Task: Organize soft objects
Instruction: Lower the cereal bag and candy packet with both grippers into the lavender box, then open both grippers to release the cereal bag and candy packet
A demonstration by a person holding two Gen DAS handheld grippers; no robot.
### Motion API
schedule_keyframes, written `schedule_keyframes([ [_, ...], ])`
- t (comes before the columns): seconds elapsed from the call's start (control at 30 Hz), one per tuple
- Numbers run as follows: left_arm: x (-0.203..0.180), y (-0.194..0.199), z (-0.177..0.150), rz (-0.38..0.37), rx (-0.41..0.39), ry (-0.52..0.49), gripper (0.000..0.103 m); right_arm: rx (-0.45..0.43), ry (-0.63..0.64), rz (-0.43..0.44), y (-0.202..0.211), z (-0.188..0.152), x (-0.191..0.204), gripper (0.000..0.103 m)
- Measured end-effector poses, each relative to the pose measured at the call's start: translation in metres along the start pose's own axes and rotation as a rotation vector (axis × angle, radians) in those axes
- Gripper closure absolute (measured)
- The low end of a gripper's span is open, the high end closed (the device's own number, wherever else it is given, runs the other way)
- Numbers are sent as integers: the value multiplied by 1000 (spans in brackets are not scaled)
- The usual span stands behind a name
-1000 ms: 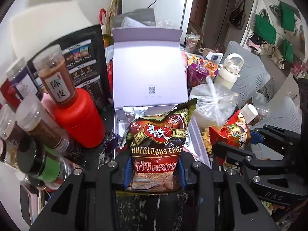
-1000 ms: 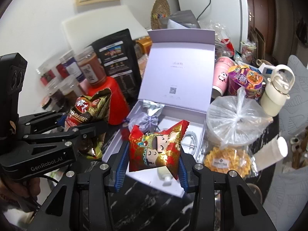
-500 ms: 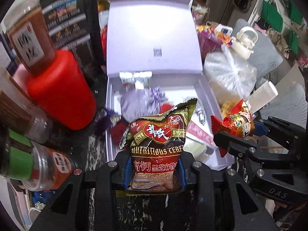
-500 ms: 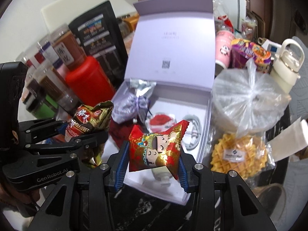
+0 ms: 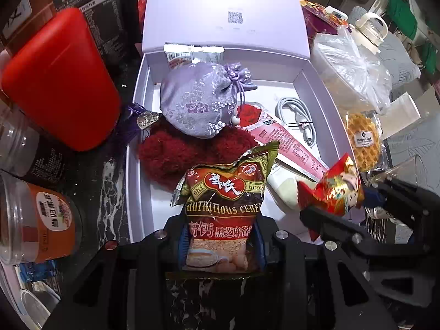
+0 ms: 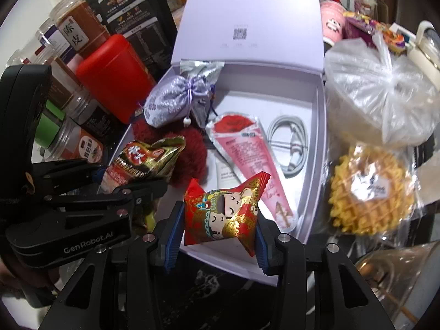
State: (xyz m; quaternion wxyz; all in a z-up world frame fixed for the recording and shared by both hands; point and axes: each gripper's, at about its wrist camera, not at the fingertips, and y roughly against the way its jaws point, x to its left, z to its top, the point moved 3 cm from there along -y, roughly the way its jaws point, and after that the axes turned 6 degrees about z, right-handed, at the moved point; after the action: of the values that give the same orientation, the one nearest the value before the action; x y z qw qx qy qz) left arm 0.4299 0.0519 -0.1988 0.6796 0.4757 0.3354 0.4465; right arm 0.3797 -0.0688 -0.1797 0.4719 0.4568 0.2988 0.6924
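Note:
My left gripper [image 5: 221,243] is shut on a brown cereal packet [image 5: 224,209] and holds it over the near edge of the open lilac box [image 5: 143,148]. My right gripper [image 6: 218,232] is shut on a red cartoon snack packet [image 6: 224,214], held over the box's near right side. Each gripper shows in the other's view, the left [image 6: 129,178] and the right [image 5: 334,205]. In the box lie a lilac brocade pouch [image 5: 200,101], a red fuzzy item [image 5: 176,151], a pink cone-shaped packet [image 6: 243,151], a white cable [image 6: 287,140] and a white tube [image 5: 284,184].
A red canister [image 5: 60,79] and several spice jars [image 5: 35,220] stand left of the box. A knotted plastic bag [image 6: 376,93], a wrapped waffle [image 6: 371,189] and a cream kettle [image 5: 368,30] stand to the right. The box lid [image 5: 222,11] stands upright at the back.
Both grippers have moved forward and down over the box with their packets still held. The box's contents now show larger and from above.

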Motion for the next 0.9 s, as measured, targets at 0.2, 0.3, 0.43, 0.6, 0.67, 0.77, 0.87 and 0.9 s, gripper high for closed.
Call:
schedule_keyframes([
  [0.2,-3,-12,6,5,16,6,66,8,-8,-28,-5,-3,-3,56],
  [0.3,-6,-21,9,29,45,-3,66,12,-13,-41,-5,-3,-5,56],
  [0.43,-7,-32,9,12,74,11,64,18,-23,-49,-2,-3,-8,53],
  [0.6,-12,-42,7,61,111,1,59,12,-5,-68,3,-4,-8,47],
  [0.67,-14,-43,8,83,114,0,52,9,1,-72,6,-5,-7,46],
  [0.77,-14,-38,7,87,106,10,50,-2,2,-71,12,-6,-7,46],
  [0.87,-14,-31,5,91,94,13,49,-13,4,-73,17,-5,-6,46],
  [0.9,-17,-25,5,92,92,16,49,-15,4,-73,19,-6,-6,46],
])
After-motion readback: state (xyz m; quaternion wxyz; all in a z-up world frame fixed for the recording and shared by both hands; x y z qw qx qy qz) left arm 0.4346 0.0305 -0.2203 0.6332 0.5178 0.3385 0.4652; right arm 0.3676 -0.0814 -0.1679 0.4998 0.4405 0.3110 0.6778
